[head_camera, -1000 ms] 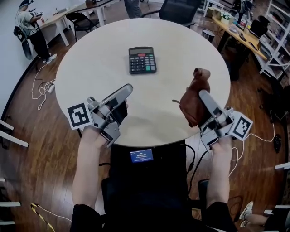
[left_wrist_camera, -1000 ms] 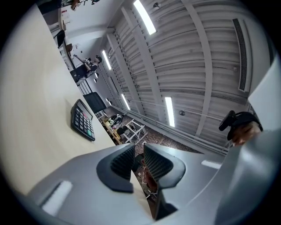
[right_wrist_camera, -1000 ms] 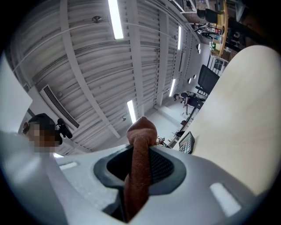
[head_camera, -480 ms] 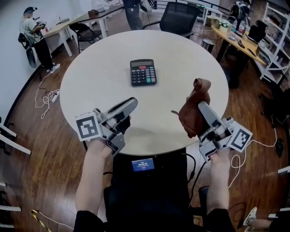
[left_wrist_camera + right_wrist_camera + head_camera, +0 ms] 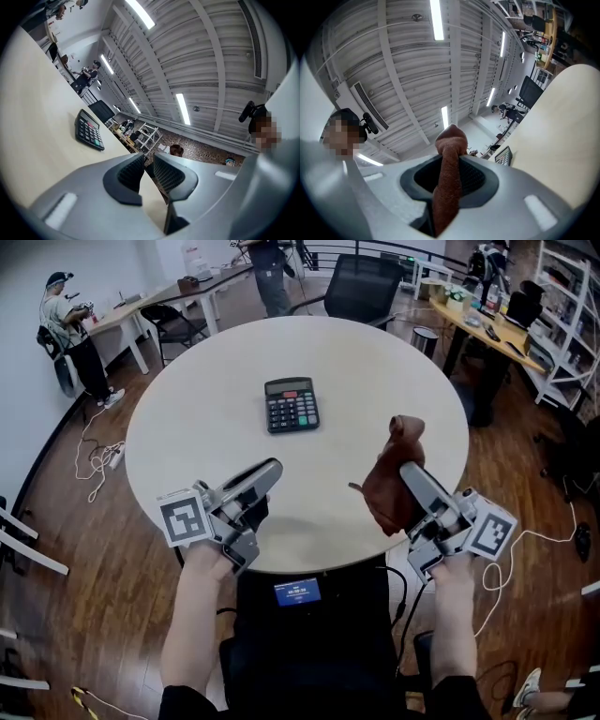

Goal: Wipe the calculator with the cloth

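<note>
A black calculator (image 5: pixel 292 405) lies flat on the round beige table (image 5: pixel 206 371), beyond its middle. My right gripper (image 5: pixel 409 472) is shut on a brown cloth (image 5: pixel 389 474), which it holds above the table's near right edge; the cloth bunches up past the fingertips and hangs below them. In the right gripper view the cloth (image 5: pixel 450 140) fills the slot between the pads of that gripper (image 5: pixel 450 161), with the calculator (image 5: pixel 502 155) small beyond it. My left gripper (image 5: pixel 270 471) hovers over the near left edge, well short of the calculator (image 5: pixel 89 131). Its jaws (image 5: pixel 145 159) are almost together with nothing between them.
A black office chair (image 5: pixel 367 285) stands behind the table. Desks with clutter run along the back left (image 5: pixel 178 287) and the right (image 5: pixel 487 324). A person (image 5: pixel 66 315) stands at the far left, and cables (image 5: pixel 98 460) lie on the wooden floor.
The right gripper has risen slightly with the cloth still in it. The left gripper has rolled a little in place. The calculator has not moved on the table.
</note>
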Demonstrator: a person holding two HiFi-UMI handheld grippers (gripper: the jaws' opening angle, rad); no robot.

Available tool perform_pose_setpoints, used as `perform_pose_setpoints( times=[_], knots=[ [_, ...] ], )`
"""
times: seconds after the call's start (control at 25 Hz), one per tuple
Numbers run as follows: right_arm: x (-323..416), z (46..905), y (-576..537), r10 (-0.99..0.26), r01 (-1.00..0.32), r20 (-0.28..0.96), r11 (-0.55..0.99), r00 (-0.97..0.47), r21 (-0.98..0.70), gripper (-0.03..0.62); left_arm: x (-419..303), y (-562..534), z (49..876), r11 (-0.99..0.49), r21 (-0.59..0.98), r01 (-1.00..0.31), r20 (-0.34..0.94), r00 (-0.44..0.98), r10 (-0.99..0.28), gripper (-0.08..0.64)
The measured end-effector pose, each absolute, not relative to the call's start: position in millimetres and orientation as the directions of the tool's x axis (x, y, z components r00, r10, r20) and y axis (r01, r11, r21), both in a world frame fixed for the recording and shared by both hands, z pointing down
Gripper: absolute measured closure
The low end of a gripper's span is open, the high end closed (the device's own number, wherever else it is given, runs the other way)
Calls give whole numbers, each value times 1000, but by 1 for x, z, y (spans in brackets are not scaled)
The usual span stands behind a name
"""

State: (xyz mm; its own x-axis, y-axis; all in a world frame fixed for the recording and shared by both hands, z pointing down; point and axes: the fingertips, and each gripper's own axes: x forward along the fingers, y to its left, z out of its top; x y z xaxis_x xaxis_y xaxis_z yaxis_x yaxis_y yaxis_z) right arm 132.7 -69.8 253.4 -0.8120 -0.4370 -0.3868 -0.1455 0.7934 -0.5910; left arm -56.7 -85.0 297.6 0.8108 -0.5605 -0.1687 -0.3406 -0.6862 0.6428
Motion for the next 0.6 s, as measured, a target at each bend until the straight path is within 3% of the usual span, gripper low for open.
perform_pose_setpoints(
  times=[0.6],
  knots=[
    [142, 261, -70, -442, -154, -377, 790, -814, -593, 500, -53, -83, 300, -694, 636, -337, -186, 806, -562, 514]
  ],
)
